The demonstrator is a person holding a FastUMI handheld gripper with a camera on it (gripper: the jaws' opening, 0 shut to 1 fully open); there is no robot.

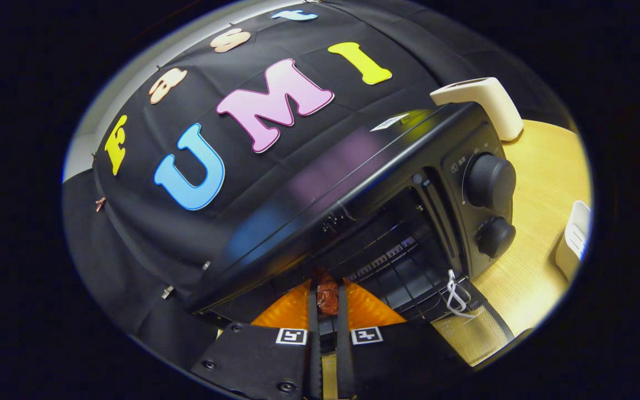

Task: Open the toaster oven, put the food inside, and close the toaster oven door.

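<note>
With the oven (353, 189) door down, I have the tongs (327, 303) clamped on the food (327, 297), right at the cavity mouth. Knobs (490, 180) sit at two o'clock, over the tabletop (542, 189).

The hand-held gripper (327, 300) is tilted, so the scene in front of it looks slanted. Its two orange fingers (289, 311) stand close together with a narrow gap between the black pads. Both pads press on a small reddish-brown piece of food (327, 298), held at the fingertips. Two square markers sit on the gripper body behind the fingers.
</note>
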